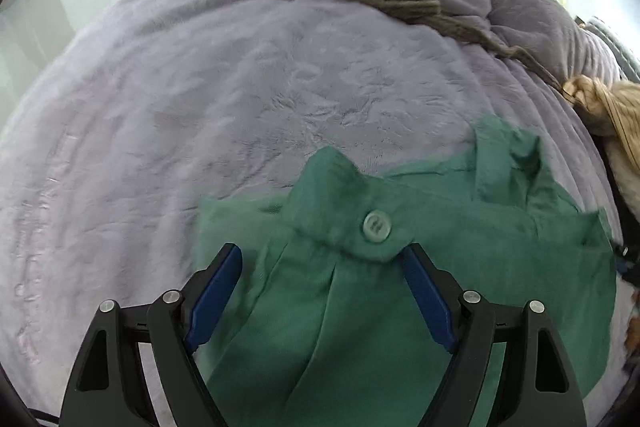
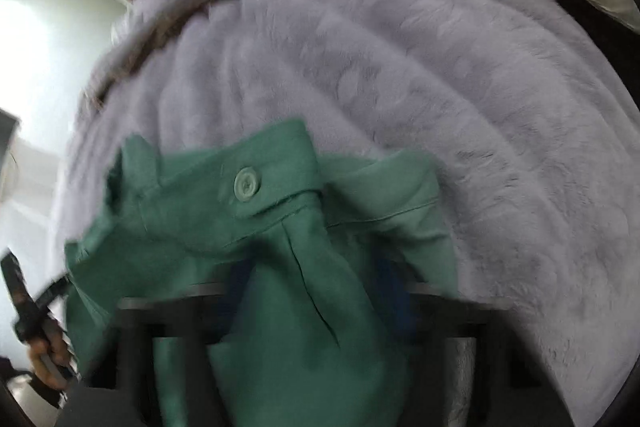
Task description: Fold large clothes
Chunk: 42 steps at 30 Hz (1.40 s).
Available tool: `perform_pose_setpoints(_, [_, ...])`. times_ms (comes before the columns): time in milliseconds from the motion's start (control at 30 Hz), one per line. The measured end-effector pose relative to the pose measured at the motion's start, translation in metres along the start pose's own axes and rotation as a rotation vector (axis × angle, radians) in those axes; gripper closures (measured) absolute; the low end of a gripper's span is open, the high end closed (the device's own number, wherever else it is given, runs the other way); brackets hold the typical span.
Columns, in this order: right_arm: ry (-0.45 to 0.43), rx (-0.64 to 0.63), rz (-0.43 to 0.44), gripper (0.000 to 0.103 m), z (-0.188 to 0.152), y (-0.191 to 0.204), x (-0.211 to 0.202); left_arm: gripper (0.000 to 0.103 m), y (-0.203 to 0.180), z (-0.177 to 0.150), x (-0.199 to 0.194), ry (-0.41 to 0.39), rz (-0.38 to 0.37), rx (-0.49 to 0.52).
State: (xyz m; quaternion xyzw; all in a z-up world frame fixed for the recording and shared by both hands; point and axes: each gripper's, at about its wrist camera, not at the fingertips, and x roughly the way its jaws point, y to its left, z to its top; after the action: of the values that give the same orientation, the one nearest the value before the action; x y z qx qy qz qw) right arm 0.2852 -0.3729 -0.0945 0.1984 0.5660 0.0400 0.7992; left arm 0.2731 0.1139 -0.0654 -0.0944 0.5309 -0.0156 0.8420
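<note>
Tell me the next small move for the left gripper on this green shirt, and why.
Probably close the left gripper on the cuff. Its jaws stand open over the green shirt, one on each side of the buttoned cuff, not pressing it. In the right wrist view the right gripper seems shut on the shirt's cloth, though that view is blurred. A second grip would let both hands lift and spread the shirt on the grey blanket.

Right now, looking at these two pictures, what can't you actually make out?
- Right wrist view: the right claw is blurred and draped by the green garment, so its grip on the cloth is not visible.
- Both views: the garment runs off the bottom edge; its type and full shape stay unknown.
- Left wrist view: the tan cloth is cut by the right edge.
- Right wrist view: a hand at the lower left, blurred and cropped.
</note>
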Motion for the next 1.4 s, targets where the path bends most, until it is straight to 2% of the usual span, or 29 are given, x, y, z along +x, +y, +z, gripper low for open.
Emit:
perform_pose_setpoints(33, [-0.003,-0.016,-0.021,0.099,0.0,0.005,-0.001,0.051,-0.002,0.002,0.006,0.018,-0.019,-0.006])
perform_pose_setpoints(67, [-0.046,-0.061,-0.046,0.099,-0.001,0.014,-0.011,0.072,-0.006,0.004,0.009,0.031,-0.006,-0.002])
perform_pose_setpoints(100, [-0.093,-0.12,-0.054,0.099,-0.002,0.024,-0.022,0.085,-0.01,0.003,0.007,0.014,0.023,0.006])
perform_pose_setpoints(133, [-0.123,-0.158,-0.063,0.099,-0.001,0.03,-0.03,0.089,-0.011,0.003,-0.002,-0.023,0.053,0.015])
perform_pose_setpoints(200, [-0.124,-0.198,-0.072,0.099,0.005,0.033,-0.031,0.089,-0.005,0.003,-0.013,-0.063,0.051,0.005])
perform_pose_setpoints(333, [-0.044,-0.123,-0.107,0.096,0.012,0.009,0.01,0.089,0.012,0.006,0.001,-0.026,0.031,-0.043])
perform_pose_setpoints(367, [-0.038,-0.112,-0.11,0.095,0.009,0.007,0.018,0.087,0.013,0.006,0.006,-0.025,0.034,-0.057])
perform_pose_setpoints(433, [-0.049,-0.106,-0.101,0.094,0.005,0.004,0.021,0.073,0.014,0.004,0.009,-0.041,0.071,-0.083])
perform_pose_setpoints(467, [-0.059,-0.106,-0.098,0.093,0.003,0.002,0.018,0.06,0.015,0.002,0.008,-0.055,0.084,-0.092])
perform_pose_setpoints(500, [-0.059,-0.1,-0.094,0.087,0.002,0.0,0.014,0.04,0.018,0.002,0.004,-0.068,0.106,-0.099])
perform_pose_setpoints(567, [-0.057,-0.054,-0.097,0.08,0.0,-0.006,0.004,0.03,0.028,-0.001,-0.008,-0.097,0.159,-0.091])
perform_pose_setpoints(667, [-0.117,0.019,-0.148,0.078,-0.019,-0.011,-0.028,0.03,0.045,-0.007,-0.027,-0.088,0.175,-0.083])
perform_pose_setpoints(733, [-0.134,0.019,-0.146,0.078,-0.036,-0.009,-0.044,0.031,0.054,-0.017,-0.044,-0.082,0.191,-0.09])
perform_pose_setpoints(833, [-0.137,-0.005,-0.105,0.078,-0.071,0.0,-0.065,0.031,0.059,-0.036,-0.066,-0.07,0.136,-0.099])
perform_pose_setpoints(933, [-0.105,0.032,-0.034,0.078,-0.097,0.003,-0.074,0.03,0.054,-0.057,-0.072,-0.025,0.063,-0.064])
perform_pose_setpoints(1000, [-0.06,0.066,0.081,0.078,-0.122,0.007,-0.079,0.03,0.055,-0.069,-0.071,0.012,0.011,-0.057])
perform_pose_setpoints(1033, [-0.035,0.075,0.125,0.074,-0.132,0.011,-0.08,0.031,0.056,-0.075,-0.07,0.029,-0.007,-0.059])
perform_pose_setpoints(1067, [0.003,0.078,0.183,0.068,-0.144,0.018,-0.078,0.03,0.058,-0.08,-0.07,0.047,-0.021,-0.062])
perform_pose_setpoints(1133, [0.08,0.083,0.293,0.037,-0.17,0.038,-0.072,0.031,0.062,-0.091,-0.071,0.068,-0.051,-0.072])
perform_pose_setpoints(1167, [0.125,0.095,0.365,0.034,-0.188,0.054,-0.066,0.03,0.064,-0.094,-0.073,0.073,-0.068,-0.075])
perform_pose_setpoints(1267, [0.252,0.148,0.514,0.034,-0.225,0.096,-0.034,0.031,0.067,-0.106,-0.078,0.101,-0.136,-0.082])
perform_pose_setpoints(1400, [0.352,0.283,0.631,0.034,-0.255,0.14,0.019,0.031,0.065,-0.118,-0.076,0.139,-0.184,-0.044])
